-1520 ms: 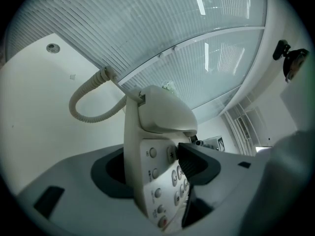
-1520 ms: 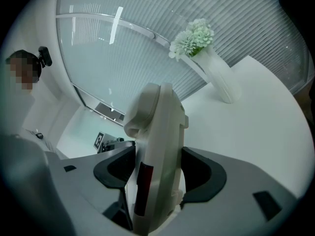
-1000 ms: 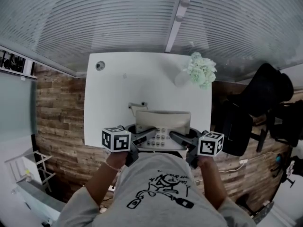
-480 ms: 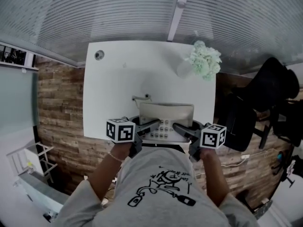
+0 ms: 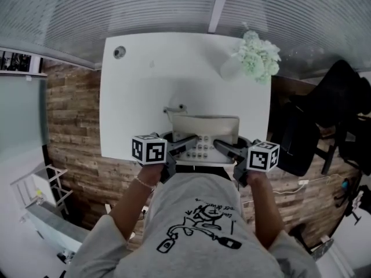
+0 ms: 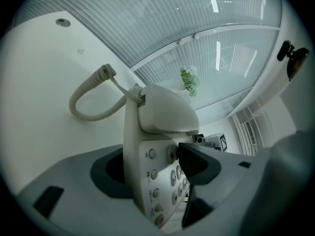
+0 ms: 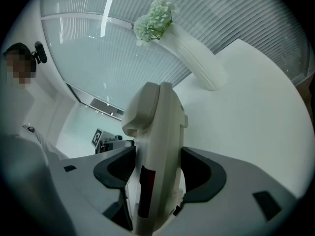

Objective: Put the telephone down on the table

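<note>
A beige telephone [image 5: 204, 133] with its handset [image 6: 165, 109] on top is over the front part of the white table [image 5: 133, 97]. My left gripper [image 5: 188, 144] is shut on its left side, one pad on the keypad [image 6: 167, 178]. From the other side my right gripper [image 5: 224, 147] is shut on its right edge [image 7: 157, 146], with both pads against the body. The coiled cord [image 6: 84, 111] trails from the handset onto the tabletop. Whether the base touches the table I cannot tell.
A white vase of pale green flowers [image 5: 258, 58] lies toppled at the table's far right corner. A round cable hole [image 5: 119, 52] is at the far left corner. A black chair [image 5: 313, 126] stands right of the table, on a wooden floor [image 5: 69, 120].
Both grippers have sunk toward the table with the telephone between them. The grips look the same.
</note>
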